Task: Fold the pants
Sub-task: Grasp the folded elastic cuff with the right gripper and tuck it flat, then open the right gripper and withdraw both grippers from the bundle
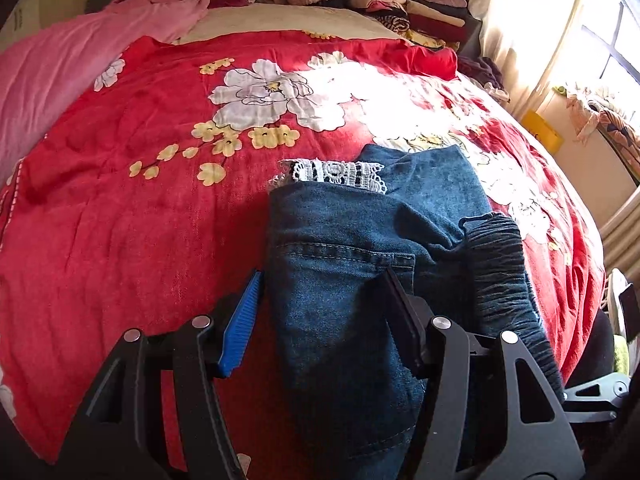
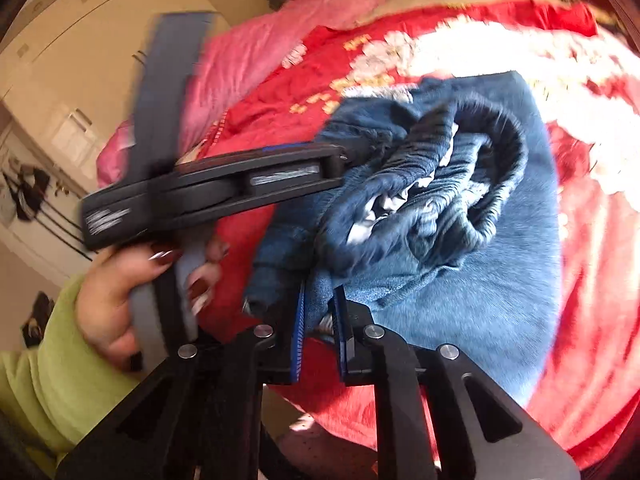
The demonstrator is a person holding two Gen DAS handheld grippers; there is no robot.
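Blue denim pants (image 1: 340,248) lie bunched on a red floral bedspread (image 1: 140,220), with white lace trim (image 1: 336,172) at their far end and a ribbed elastic waistband (image 1: 500,264) to the right. My left gripper (image 1: 324,276) straddles a thick fold of the denim, and its pads appear to press both sides. In the right wrist view the pants (image 2: 460,280) are lifted in a heap, waistband (image 2: 480,168) gaping. My right gripper (image 2: 320,320) is shut on a denim edge. The left gripper (image 2: 340,156) enters the same bunch from the left, held by a hand (image 2: 116,300) in a lime sleeve.
A pink blanket (image 1: 52,80) covers the bed's left side. Stacks of folded clothes (image 1: 400,4) sit at the head of the bed. A curtain (image 1: 540,20) and window stand to the right. Cream wardrobe doors (image 2: 80,60) stand beyond the bed's left edge.
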